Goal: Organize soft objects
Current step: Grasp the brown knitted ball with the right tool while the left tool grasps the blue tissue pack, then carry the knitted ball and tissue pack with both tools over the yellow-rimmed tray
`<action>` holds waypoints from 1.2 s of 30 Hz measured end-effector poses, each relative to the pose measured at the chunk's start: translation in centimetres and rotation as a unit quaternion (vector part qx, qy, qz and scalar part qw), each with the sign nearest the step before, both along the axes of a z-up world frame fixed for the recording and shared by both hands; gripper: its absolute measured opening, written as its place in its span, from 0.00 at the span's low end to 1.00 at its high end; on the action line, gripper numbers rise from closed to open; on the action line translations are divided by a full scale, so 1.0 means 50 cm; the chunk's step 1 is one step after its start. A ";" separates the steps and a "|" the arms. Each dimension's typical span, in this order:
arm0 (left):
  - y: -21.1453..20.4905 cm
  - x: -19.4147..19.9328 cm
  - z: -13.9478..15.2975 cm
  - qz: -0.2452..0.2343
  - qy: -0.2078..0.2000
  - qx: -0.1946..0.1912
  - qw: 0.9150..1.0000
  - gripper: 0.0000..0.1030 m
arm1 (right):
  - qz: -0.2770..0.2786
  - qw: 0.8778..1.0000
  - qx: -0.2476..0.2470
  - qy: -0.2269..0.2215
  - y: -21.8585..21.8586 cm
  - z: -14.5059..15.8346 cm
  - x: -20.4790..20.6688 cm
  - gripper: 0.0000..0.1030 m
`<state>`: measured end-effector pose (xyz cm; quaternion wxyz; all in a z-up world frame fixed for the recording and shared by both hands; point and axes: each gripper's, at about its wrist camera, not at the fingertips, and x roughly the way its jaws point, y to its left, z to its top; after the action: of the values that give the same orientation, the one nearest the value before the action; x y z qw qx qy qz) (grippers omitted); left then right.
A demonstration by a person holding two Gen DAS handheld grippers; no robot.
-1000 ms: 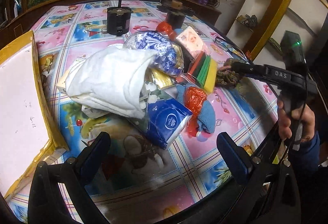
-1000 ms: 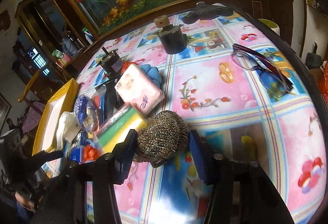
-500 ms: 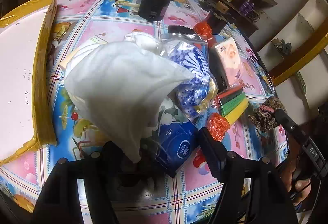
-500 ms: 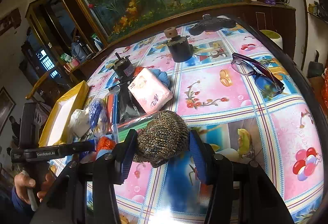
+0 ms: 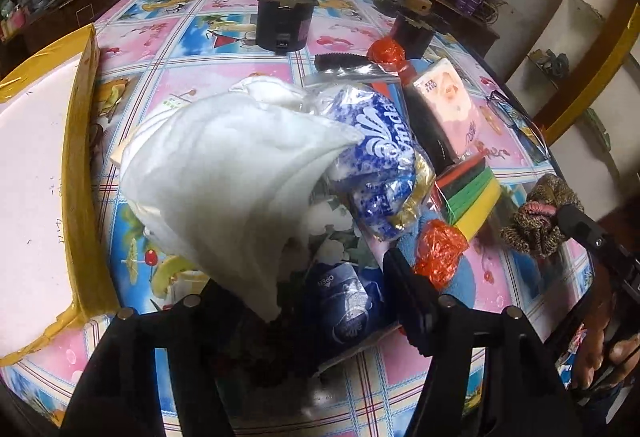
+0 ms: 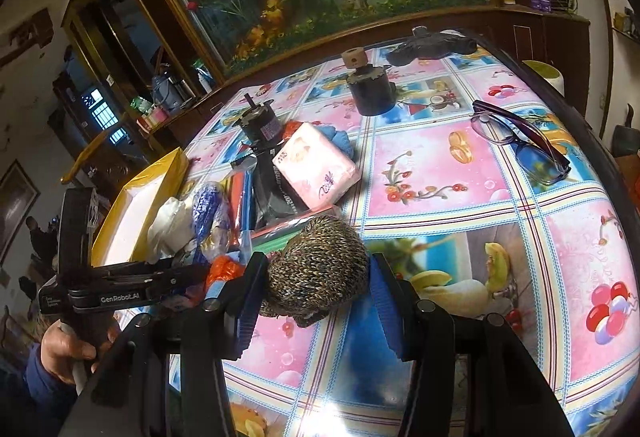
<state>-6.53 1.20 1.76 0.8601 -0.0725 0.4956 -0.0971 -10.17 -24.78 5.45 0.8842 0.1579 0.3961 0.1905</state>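
A heap of soft things lies mid-table: a white cloth, a blue-white Vinda tissue bag, a dark blue tissue pack, a pink tissue pack, coloured sponges and orange-red wraps. My left gripper has its jaws around the cloth's lower corner and the blue pack; the left finger is hidden by the cloth. My right gripper is shut on a brown knitted ball, which also shows in the left wrist view, held just above the table.
A yellow-edged white tray lies left of the heap. Two black motor cans stand at the back. Glasses lie at the right, and a dark object lies at the far edge.
My left gripper moved forward into the heap and its jaws narrowed around the cloth corner and blue pack. My right gripper lifted the knitted ball slightly and holds steady.
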 end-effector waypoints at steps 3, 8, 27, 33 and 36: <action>0.011 -0.017 -0.001 -0.005 -0.008 0.001 1.000 0.64 | 0.010 1.000 0.000 -0.001 0.013 0.001 -0.003 0.54; 0.025 -0.030 0.000 -0.033 -0.001 -0.054 0.998 0.64 | 0.026 1.000 0.000 -0.002 0.038 0.000 -0.005 0.54; 0.134 -0.085 0.139 -0.018 -0.119 -0.094 0.988 0.64 | 0.049 0.999 -0.011 -0.021 0.091 0.043 -0.003 0.54; 0.223 -0.094 0.165 0.029 -0.147 -0.087 0.985 0.64 | 0.076 0.997 -0.017 -0.028 0.145 0.075 0.010 0.54; 0.260 -0.102 0.173 0.050 -0.155 -0.084 0.983 0.64 | 0.092 0.995 -0.023 -0.036 0.182 0.095 0.016 0.54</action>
<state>-11.65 14.20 10.40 0.9212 -0.1532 0.3418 -0.1054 -9.35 -15.67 10.19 0.8800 0.0938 0.3808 0.2678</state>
